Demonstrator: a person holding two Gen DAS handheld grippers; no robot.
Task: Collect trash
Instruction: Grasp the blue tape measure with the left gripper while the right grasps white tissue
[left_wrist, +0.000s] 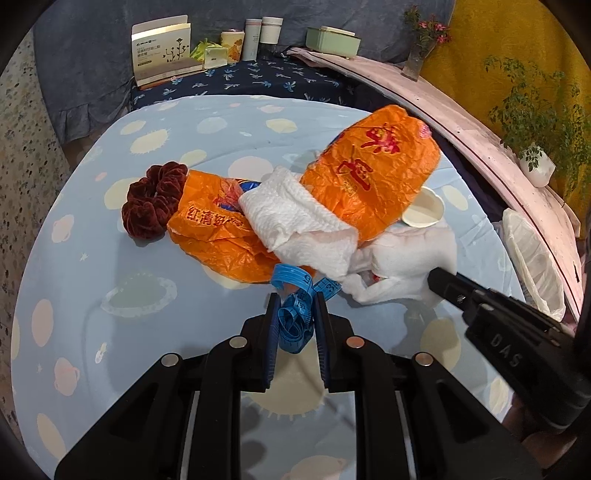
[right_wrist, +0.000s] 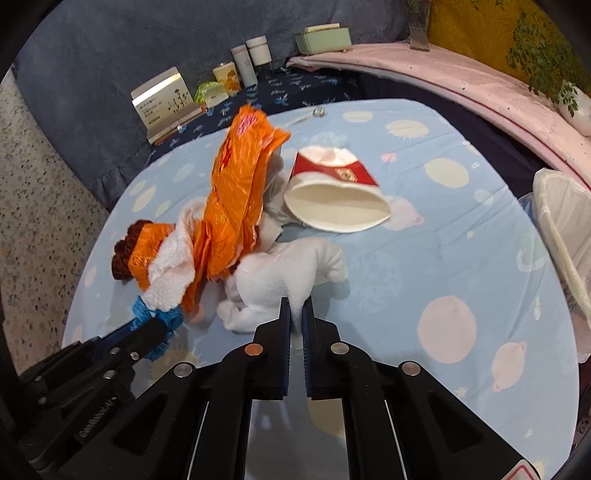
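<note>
Heap: because the trash lies piled together in the middle of the pale blue tablecloth with planet prints (left_wrist: 110, 258), each piece overlaps the next, so lifting one is likely to drag its neighbours.
Far left: a dark red velvet scrunchie (left_wrist: 153, 201) sits on the cloth, touching the crumpled orange plastic bag with red lettering (left_wrist: 218, 236); I judge it a keeper, not trash.
Bag: it runs across the heap and rears up at its right end, probably propped by what lies under it.
Paper: a white embossed paper towel (left_wrist: 299, 221) is draped over the bag's middle, so it would come away first.
Left claw: the left gripper (left_wrist: 295, 314) is pinching the bright blue flexible measuring tape (left_wrist: 293, 317), whose loops bunch between the pads while its free end trails under the towel's edge.
White wad: a soft white crumpled tissue wad (right_wrist: 288, 277) lies just right of the tape, near the heap's front edge, easiest to reach.
Right claw: the right gripper (right_wrist: 295, 314) is pressed together on the wad's near corner, seemingly to lift it.
Cup: a squashed red-and-white paper cup (right_wrist: 332, 195) lies on its side behind the wad.
Destination: a white-lined bin (right_wrist: 565, 229) stands at the table's right edge, the short carry for what the right claw holds.
</note>
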